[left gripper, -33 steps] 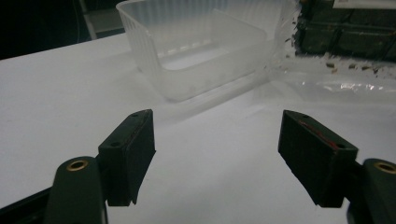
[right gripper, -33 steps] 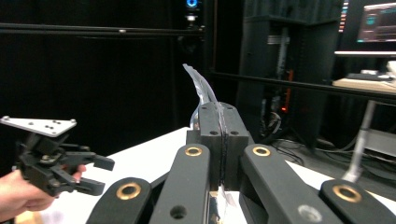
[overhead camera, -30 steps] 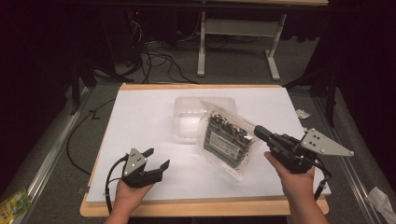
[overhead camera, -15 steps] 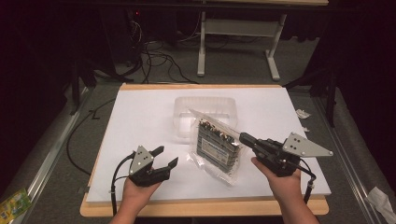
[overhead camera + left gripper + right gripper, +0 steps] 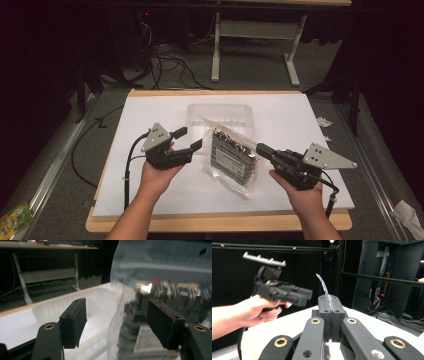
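A clear plastic bag (image 5: pixel 230 155) of dark, metallic parts hangs tilted over the white table sheet (image 5: pixel 150 110). My right gripper (image 5: pixel 261 148) is shut on the bag's right edge; in the right gripper view its jaws (image 5: pixel 329 298) pinch the thin film (image 5: pixel 323 283). My left gripper (image 5: pixel 190 138) is raised just left of the bag, open. Its jaws have just been closing a little. In the left gripper view the bag (image 5: pixel 162 277) looms right ahead of the gripper (image 5: pixel 116 301), its edge in line with the gap, and the pads do not press on it.
A clear plastic tray (image 5: pixel 220 112) lies on the sheet behind the bag, and it also shows behind my left jaw (image 5: pixel 50 307). Cables trail off the table's left side. A desk frame stands on the floor beyond. The left hand and its gripper (image 5: pixel 297 296) show in the right gripper view.
My left gripper has risen off the table's near left and moved up to the bag's left edge. The bag and my right gripper have shifted a little leftward.
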A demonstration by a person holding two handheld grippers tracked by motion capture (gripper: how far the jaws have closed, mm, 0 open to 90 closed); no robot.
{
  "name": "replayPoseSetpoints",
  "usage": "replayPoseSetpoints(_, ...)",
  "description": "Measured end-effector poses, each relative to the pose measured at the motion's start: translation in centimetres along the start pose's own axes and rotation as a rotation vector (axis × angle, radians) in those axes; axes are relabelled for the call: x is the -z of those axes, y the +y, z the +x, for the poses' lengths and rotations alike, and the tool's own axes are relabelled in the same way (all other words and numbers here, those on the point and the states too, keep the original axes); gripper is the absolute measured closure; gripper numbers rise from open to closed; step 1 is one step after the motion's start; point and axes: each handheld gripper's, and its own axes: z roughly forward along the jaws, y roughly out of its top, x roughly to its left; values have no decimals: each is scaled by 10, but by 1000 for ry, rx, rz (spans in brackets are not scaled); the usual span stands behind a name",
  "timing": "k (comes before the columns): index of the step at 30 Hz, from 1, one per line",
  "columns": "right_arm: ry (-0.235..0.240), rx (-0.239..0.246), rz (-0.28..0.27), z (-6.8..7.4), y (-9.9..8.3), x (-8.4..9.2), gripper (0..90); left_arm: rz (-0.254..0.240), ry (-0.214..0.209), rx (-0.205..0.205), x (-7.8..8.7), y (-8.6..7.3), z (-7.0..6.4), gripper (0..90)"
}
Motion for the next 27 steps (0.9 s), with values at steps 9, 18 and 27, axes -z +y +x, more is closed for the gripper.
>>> replayPoseSetpoints(9, 15, 3, 2, 2, -1, -1, 900, -13, -124, -2, -33, 17, 13, 283)
replayPoseSetpoints(18, 5, -24, 7, -4, -7, -1, 900, -31, -112, -26, -35, 13, 7, 600)
replayPoseSetpoints(27, -20, -55, 11, -13, -15, 2, 900, -52, -70, -75, -28, 0, -3, 860)
